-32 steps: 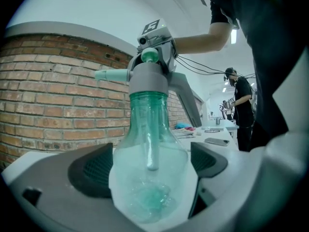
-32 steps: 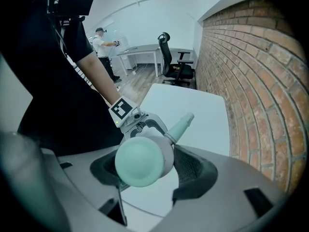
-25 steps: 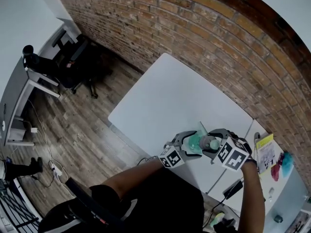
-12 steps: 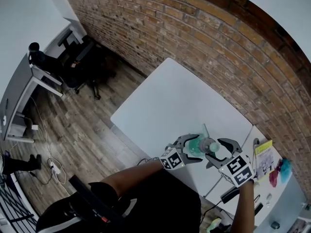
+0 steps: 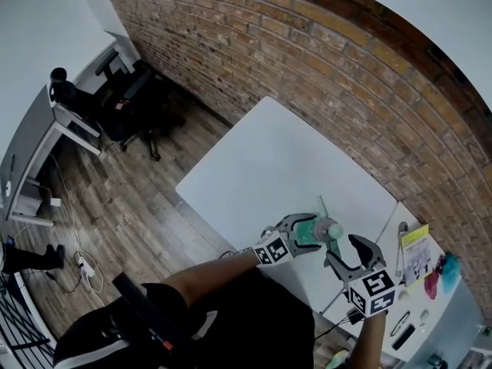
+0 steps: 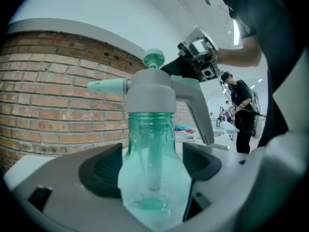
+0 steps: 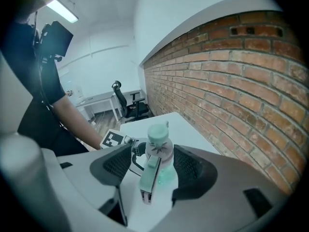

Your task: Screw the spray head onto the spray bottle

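Note:
A clear green spray bottle [image 5: 310, 231] with a grey and mint spray head [image 5: 332, 228] on its neck stands upright over the near edge of the white table [image 5: 277, 160]. My left gripper [image 5: 306, 230] has just been closing its jaws, and the pads now press the bottle [image 6: 152, 173] on both sides. In the left gripper view the spray head [image 6: 153, 93] points its nozzle left, trigger hanging right. My right gripper [image 5: 348, 250] hangs open to the lower right, apart from the bottle. In its view the spray head [image 7: 157, 146] lies beyond the spread jaws, untouched.
A brick wall [image 5: 346, 75] runs along the table's far side. A second table [image 5: 453, 298] to the right carries a yellow card [image 5: 417, 233] and small items. Office chairs [image 5: 127, 102] stand far left. A person [image 6: 241, 112] stands in the background of the left gripper view.
My right gripper has let go of the spray head and drawn back toward the lower right, rolling as it went. The left gripper has stayed in place with the bottle.

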Available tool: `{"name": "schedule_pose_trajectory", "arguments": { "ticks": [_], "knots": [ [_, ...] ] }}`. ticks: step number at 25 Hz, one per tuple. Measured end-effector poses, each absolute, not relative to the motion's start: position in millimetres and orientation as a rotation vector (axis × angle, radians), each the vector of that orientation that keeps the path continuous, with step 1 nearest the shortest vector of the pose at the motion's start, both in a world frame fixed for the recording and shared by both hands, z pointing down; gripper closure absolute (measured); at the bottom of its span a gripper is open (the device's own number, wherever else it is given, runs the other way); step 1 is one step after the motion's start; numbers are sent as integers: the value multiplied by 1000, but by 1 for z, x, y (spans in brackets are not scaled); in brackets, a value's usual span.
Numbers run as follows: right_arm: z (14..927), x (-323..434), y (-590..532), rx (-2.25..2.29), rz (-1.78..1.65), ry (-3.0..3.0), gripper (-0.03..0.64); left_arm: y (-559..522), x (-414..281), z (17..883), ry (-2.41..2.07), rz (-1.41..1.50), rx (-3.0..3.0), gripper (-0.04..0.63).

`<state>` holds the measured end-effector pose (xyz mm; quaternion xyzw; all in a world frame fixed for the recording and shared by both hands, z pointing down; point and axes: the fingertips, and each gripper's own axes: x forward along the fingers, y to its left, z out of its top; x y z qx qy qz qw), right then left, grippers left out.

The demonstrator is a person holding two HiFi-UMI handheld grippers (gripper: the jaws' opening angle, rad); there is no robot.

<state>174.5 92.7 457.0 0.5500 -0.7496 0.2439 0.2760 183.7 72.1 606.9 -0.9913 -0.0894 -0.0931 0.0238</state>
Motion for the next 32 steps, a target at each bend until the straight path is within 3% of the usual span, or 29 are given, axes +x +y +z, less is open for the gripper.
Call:
{"name": "schedule_pose_trajectory", "arguments": {
  "ticks": [6, 17, 18, 20, 21, 25, 32],
  "knots": [
    [445, 165, 99, 1713, 740, -2092, 339, 70, 190, 594, -298, -278, -3073, 204],
    [462, 173, 90, 1665, 709, -1920, 341, 73, 193, 605, -287, -300, -3063, 207],
    [461, 173, 89, 1689, 703, -1918, 355, 73, 192, 604, -286, -298, -3063, 207],
    [459, 175, 90, 1759, 711, -1918, 476, 74, 191, 604, -281, -298, -3067, 209],
    [459, 176, 90, 1788, 732, -1924, 483, 74, 191, 605, -279, -301, -3070, 209],
    [469, 174, 91, 1763, 833, -1938, 416, 73, 192, 606, -275, -311, -3075, 209],
    [482, 167, 89, 1638, 906, -1900, 388, 75, 191, 600, -292, -313, -3078, 209]
  ]
}}
